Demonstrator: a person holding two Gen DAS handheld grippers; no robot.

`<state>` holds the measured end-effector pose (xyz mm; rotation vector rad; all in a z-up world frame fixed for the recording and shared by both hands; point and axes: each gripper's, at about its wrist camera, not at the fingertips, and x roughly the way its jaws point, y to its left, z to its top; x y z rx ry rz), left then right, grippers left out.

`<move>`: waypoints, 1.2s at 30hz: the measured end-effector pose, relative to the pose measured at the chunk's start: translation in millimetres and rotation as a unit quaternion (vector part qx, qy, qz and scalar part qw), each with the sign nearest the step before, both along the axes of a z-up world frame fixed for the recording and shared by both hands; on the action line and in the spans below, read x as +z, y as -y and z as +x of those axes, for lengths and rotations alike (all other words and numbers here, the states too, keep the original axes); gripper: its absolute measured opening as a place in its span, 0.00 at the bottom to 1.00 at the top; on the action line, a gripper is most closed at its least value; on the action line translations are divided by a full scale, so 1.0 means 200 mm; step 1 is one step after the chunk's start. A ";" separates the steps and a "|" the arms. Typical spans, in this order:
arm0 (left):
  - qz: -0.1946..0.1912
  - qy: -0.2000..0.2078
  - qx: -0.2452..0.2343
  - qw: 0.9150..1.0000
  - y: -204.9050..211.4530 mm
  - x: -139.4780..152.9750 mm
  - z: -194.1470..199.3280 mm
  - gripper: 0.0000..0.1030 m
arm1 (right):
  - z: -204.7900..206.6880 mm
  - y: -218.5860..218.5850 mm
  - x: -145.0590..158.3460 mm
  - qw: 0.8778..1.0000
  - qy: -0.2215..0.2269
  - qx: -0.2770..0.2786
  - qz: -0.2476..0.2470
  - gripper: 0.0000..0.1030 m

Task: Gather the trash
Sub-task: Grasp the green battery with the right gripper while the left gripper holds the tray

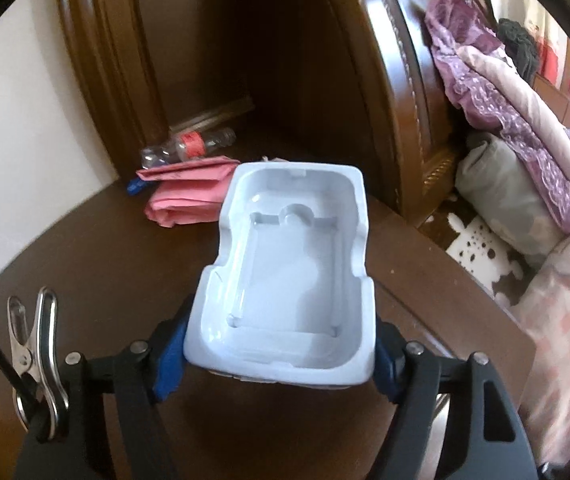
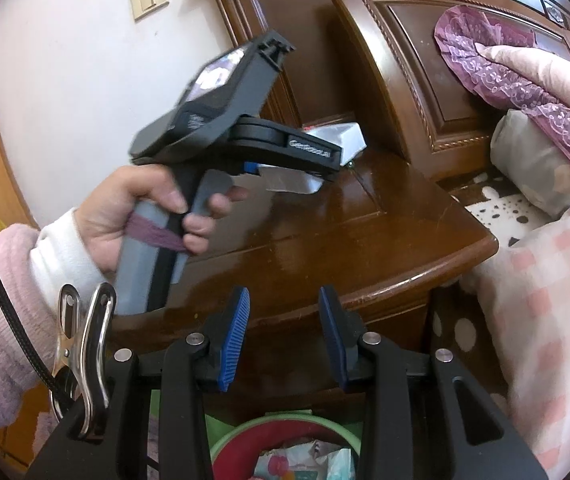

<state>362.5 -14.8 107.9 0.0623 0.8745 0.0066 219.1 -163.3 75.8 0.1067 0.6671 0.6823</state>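
Clutter on the dark wooden tabletop (image 1: 97,264) sits at its far left corner: a crushed clear bottle (image 1: 187,146) with a red label lies on its side against the wall trim, and a folded pink paper packet (image 1: 183,194) lies just in front of it, near a small blue scrap (image 1: 135,188). Left tool (image 1: 279,350) is clamped on a pale blue plastic tray (image 1: 291,276), blue pads pressing its two long sides at the near end; the tray is held above the tabletop, open side up, and hides part of the pink packet behind it. In the right wrist view the left tool (image 2: 317,160) shows from the side, gripped by a hand (image 2: 141,208) in a pink sleeve, the tray (image 2: 341,140) at its tip over the tabletop (image 2: 365,240). Right tool (image 2: 284,336) has its pads apart with nothing between them, near the tabletop's front edge. Below it, a green-rimmed bin (image 2: 285,446) with a red liner holds crumpled paper. Carved headboard (image 2: 417,68) rises at the far right, bedding (image 2: 541,128) piled against it.
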 end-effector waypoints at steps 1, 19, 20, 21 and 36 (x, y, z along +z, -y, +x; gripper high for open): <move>-0.002 0.002 0.002 1.000 -0.01 0.01 -0.02 0.75 | 0.00 0.00 0.00 1.000 0.000 0.000 -0.001 0.36; -0.078 0.030 0.128 0.988 -0.37 0.01 -0.52 0.75 | 0.11 -0.03 0.08 1.000 0.004 -0.012 -0.029 0.36; -0.079 0.030 0.130 0.988 -0.38 0.01 -0.53 0.75 | 0.13 -0.05 0.10 0.999 0.010 -0.010 -0.043 0.36; -0.083 0.030 0.133 0.987 -0.39 0.00 -0.53 0.75 | 0.15 -0.07 0.12 0.998 0.015 -0.008 -0.055 0.36; -0.090 0.042 0.155 0.983 -0.49 -0.05 -0.55 0.75 | 0.72 -0.36 0.20 0.989 -0.002 -0.002 -0.150 0.29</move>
